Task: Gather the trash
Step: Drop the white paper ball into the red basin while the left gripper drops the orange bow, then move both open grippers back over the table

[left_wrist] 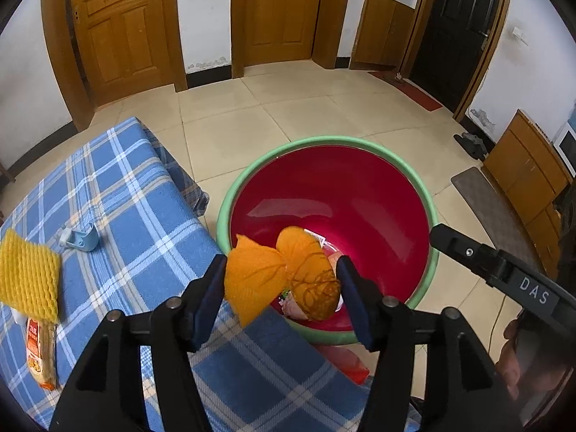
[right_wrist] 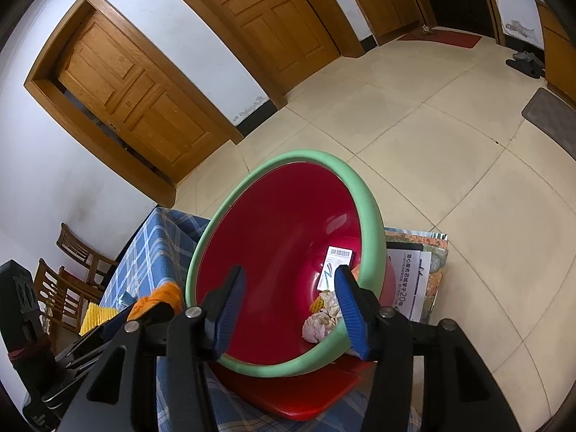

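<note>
left wrist view: left gripper [left_wrist: 282, 280] was over the near rim of the red bin [left_wrist: 360, 194] with green rim, jaws spread, orange mesh net [left_wrist: 280, 277] between the blue pads but the pads looked clear of it, hard to tell on the left side. wrappers lay at the bin bottom. blue plaid table [left_wrist: 136, 194] held a yellow foam net [left_wrist: 28, 273], snack packet [left_wrist: 41, 352] and blue clip [left_wrist: 84, 239]. right wrist view: right gripper [right_wrist: 288, 309] had jaws apart, nothing pinched, around the bin's [right_wrist: 280, 237] near rim; paper card [right_wrist: 336, 264] and crumpled trash [right_wrist: 324, 316] inside.
</note>
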The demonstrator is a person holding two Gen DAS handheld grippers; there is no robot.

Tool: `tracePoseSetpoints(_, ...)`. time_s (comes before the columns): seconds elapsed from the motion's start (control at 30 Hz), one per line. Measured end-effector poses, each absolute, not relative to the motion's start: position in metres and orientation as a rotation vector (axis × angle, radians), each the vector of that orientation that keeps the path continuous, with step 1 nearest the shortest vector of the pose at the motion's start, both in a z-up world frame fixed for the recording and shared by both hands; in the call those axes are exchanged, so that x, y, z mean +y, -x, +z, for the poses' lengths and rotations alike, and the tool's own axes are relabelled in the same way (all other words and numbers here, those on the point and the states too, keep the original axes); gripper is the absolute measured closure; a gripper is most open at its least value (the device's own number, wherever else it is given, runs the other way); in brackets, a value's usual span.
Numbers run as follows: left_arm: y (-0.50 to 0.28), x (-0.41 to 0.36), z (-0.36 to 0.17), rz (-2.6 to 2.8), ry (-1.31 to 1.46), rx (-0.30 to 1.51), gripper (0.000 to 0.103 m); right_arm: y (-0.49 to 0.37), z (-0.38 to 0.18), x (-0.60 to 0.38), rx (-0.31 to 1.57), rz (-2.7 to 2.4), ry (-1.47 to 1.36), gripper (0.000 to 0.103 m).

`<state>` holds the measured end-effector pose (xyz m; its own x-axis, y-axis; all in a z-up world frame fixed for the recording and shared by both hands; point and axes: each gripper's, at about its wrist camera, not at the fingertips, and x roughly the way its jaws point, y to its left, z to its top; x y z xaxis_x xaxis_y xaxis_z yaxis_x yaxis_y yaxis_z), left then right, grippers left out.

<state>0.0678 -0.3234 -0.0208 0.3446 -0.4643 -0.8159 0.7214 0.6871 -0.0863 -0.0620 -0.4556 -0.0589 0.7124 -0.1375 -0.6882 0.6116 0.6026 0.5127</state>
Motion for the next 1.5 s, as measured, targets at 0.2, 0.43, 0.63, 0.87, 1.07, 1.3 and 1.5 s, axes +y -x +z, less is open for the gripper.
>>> tracePoseSetpoints(0.2, -0.066, -0.32, -0.017, -0.783, -0.302, 0.935, 0.038, 0.061, -0.057, -0.454, 0.645, -0.467, -0.809, 0.046)
tracePoseSetpoints(0.43, -0.067, -0.315, -0.008, -0.774, -0.283, 0.922, 0.036, 0.06, -0.056, -0.452, 0.64, -0.458, -0.802, 0.045)
tracePoseSetpoints(0.63, -0.07, -0.298, -0.002, -0.744, -0.247, 0.922, 0.036, 0.059, -0.052, -0.448, 0.635, -0.449, -0.794, 0.043)
tracePoseSetpoints(0.87, -0.079, -0.261, 0.0, -0.662, -0.205, 0.928, 0.036, 0.054, -0.048, -0.439, 0.641, -0.426, -0.777, 0.038)
tracePoseSetpoints(1.07, -0.095, -0.22, -0.002, -0.565, -0.168, 0.937, 0.036, 0.05, -0.045, -0.432, 0.648, -0.41, -0.756, 0.033)
tracePoseSetpoints(1.3, -0.11, -0.172, -0.007, -0.45, -0.148, 0.938, 0.036, 0.045, -0.046, -0.424, 0.666, -0.396, -0.746, 0.032)
tracePoseSetpoints(1.5, -0.122, -0.141, -0.015, -0.365, -0.149, 0.947, 0.036, 0.042, -0.047, -0.419, 0.681, -0.388, -0.74, 0.032)
